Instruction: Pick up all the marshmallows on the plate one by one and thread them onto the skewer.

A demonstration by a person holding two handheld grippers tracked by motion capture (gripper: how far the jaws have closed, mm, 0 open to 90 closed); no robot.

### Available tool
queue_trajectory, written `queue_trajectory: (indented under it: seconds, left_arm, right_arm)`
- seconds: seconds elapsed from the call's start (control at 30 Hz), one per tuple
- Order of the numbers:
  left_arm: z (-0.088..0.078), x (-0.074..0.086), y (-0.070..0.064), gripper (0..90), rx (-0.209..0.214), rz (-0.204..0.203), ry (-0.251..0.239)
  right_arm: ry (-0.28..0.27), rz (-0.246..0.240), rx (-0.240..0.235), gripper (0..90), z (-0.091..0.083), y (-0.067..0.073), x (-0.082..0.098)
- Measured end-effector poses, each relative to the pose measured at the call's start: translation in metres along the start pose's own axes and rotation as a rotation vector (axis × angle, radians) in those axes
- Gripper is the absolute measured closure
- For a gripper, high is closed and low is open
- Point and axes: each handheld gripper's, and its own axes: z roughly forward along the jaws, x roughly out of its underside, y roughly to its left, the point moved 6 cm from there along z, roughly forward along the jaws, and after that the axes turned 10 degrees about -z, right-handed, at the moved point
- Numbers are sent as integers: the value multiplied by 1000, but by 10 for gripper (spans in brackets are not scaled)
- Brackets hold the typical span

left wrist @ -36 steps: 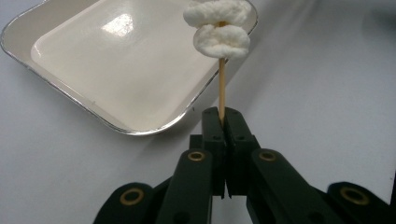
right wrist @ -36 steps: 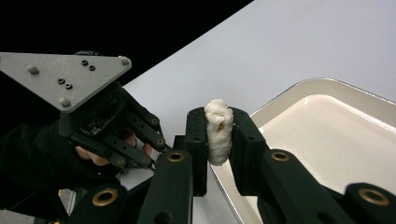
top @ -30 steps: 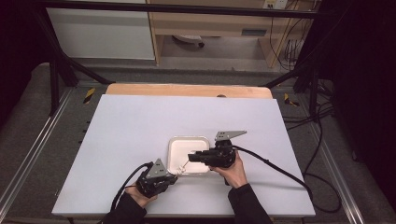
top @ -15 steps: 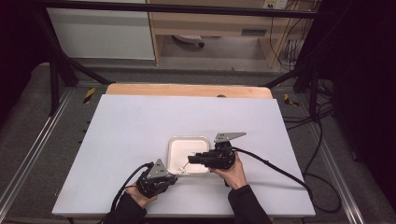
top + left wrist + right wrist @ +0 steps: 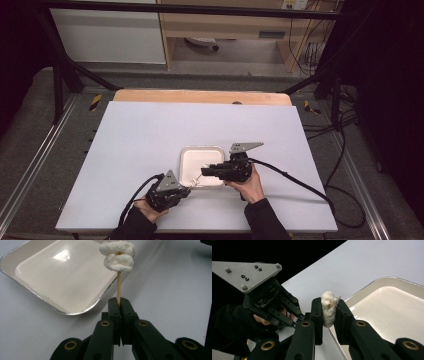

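Left tongs (image 5: 119, 308), low near the front edge of the white worktop (image 5: 150, 140), are clamped tight on the bottom end of a thin wooden skewer (image 5: 118, 287) that carries a lumpy white marshmallow-like piece (image 5: 117, 255) at its far end, over the near rim of the shallow white rectangular tray with a silver edge (image 5: 50, 277). Right tongs (image 5: 329, 311) are pinched onto that white piece from both sides, jaws only as far apart as its width, just beside the tray's corner; the left tongs show close behind them in the right gripper view.
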Motion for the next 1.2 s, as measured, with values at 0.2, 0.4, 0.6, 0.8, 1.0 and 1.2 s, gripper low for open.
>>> queue_trajectory:
  seconds: [0.2, 0.4, 0.6, 0.8, 1.0, 1.2]
  left_arm:
    - [0, 0, -1, 885, 3, 0, -2]
    - [-4, -8, -4, 885, -14, 24, -54]
    - [-1, -6, -1, 885, 2, -9, -50]
    - [-3, -5, 3, 885, 11, -41, -57]
    - [-5, -7, 2, 885, 8, -45, -85]
    - [-7, -8, 3, 885, 4, -55, -106]
  right_arm:
    - [4, -2, 0, 797, 1, -1, 2]
    - [63, -4, -50, 790, 13, 4, 15]
    - [51, -13, -32, 749, 18, 2, 19]
    - [11, -42, 45, 488, 11, 2, 10]
    - [20, -69, 73, 378, 5, 3, 7]
    - [28, -46, 64, 325, 12, 4, 14]
